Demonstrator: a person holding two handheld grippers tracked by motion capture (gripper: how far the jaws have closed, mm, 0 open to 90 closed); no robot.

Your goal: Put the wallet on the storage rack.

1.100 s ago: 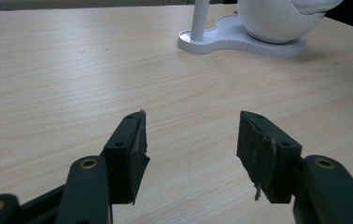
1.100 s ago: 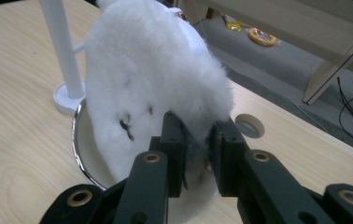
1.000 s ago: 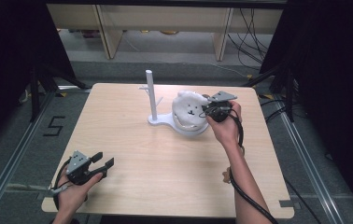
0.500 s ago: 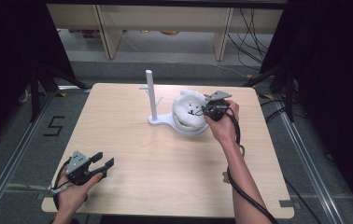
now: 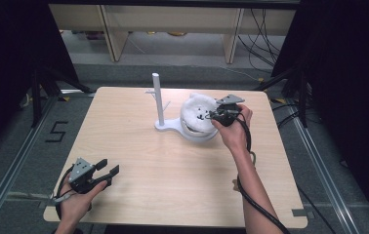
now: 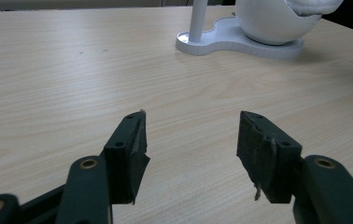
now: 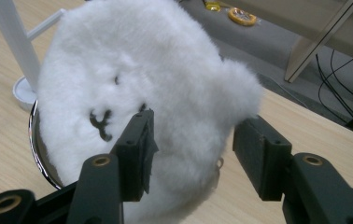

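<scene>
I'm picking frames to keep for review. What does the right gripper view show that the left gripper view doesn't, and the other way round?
Right gripper view: the white fluffy hat up close, with dark stitched face marks, draped over a chrome-rimmed bowl; the right gripper, jaws just opened, stands around its lower edge. Left gripper view: the left gripper open above bare table, and the whole flat white base. Shared: the white post, the hat and the wooden tabletop.

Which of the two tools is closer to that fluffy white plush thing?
The right. The right tool is right at the fluffy white plush, jaws just opened around its edge. The left tool sits far off near the table's front corner.
</scene>
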